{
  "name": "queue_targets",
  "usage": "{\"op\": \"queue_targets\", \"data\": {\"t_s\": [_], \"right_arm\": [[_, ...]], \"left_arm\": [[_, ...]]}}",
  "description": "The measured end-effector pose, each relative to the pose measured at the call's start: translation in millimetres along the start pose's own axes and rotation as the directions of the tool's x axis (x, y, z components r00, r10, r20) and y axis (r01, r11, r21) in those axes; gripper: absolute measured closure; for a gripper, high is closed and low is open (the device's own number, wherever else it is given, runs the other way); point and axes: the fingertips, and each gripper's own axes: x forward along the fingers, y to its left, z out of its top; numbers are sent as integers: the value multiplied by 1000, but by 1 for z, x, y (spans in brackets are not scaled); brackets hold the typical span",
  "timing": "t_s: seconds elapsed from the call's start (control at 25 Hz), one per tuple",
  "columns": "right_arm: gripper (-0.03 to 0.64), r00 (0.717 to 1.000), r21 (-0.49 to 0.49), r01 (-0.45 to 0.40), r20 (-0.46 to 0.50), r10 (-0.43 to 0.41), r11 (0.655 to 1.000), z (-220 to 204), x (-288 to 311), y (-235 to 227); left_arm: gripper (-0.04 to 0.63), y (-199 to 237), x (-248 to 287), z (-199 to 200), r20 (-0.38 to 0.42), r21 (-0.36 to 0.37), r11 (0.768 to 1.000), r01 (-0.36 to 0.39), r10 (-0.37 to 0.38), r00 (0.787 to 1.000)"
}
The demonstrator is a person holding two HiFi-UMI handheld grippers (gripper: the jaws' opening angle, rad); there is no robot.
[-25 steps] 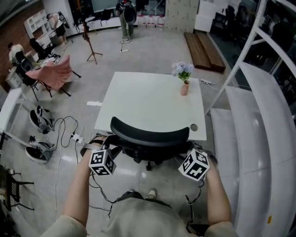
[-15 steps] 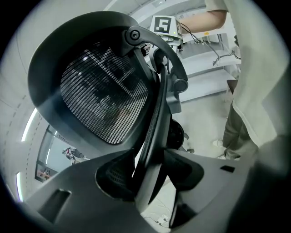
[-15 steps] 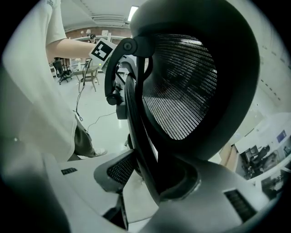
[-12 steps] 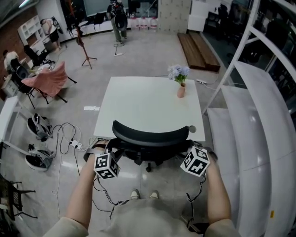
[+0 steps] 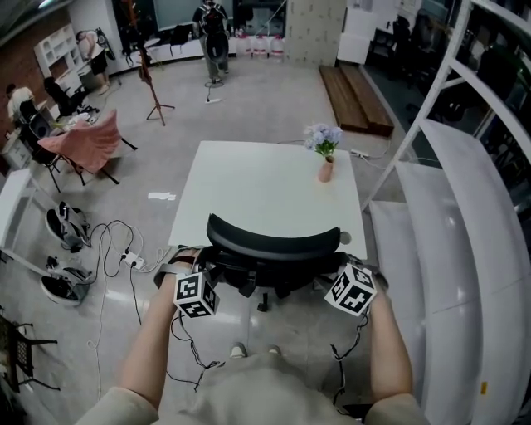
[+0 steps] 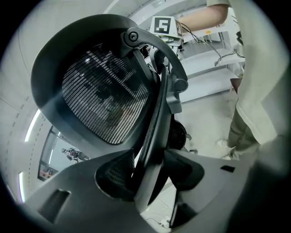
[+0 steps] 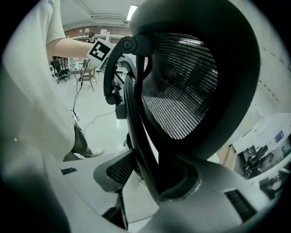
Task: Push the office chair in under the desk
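Your left gripper (image 6: 150, 182), right gripper (image 7: 145, 182) clamp the black mesh office chair (image 5: 274, 241); uneven shoving risks clipping the white square desk (image 5: 265, 187)

The head view is bright and evenly lit from overhead, with only soft, short shadows. The glossy pale grey floor (image 5: 274, 91) carries a faint sheen, and the white rectangular desk top (image 5: 265, 191) reads bright and flat. Straight lines bow toward the edges. Both gripper views are fisheye circles with black corners. In them the black mesh office chair (image 6: 104, 91) is backlit: light passes through its weave and its frame is near silhouette. A white ceiling strip light (image 7: 132, 9) glares in the right gripper view. The nearest foreground in each is soft.
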Motion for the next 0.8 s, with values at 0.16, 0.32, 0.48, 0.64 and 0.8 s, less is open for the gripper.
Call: {"op": "queue_targets", "data": {"t_s": [0.16, 0.32, 0.48, 0.64, 0.8], "right_arm": [[440, 999, -7, 23, 34, -23, 1000, 3, -1, -1], [426, 996, 50, 64, 55, -66, 997, 3, -5, -1], [432, 993, 131, 92, 66, -101, 987, 7, -20, -3], [472, 978, 218, 111, 147, -145, 970, 23, -51, 0], [483, 934, 320, 127, 281, -222, 939, 53, -94, 0]], "left_arm": [[390, 1, -1, -1, -5, 0, 1000, 1, -1, 1000], [382, -2, -8, 4, 36, -34, 999, -11, 12, 999], [373, 2, -26, 8, 57, -94, 995, -44, 50, 997], [385, 5, -52, 14, 102, -157, 985, -70, 87, 991], [413, 20, -92, 30, 233, -321, 943, -87, 168, 958]]}}
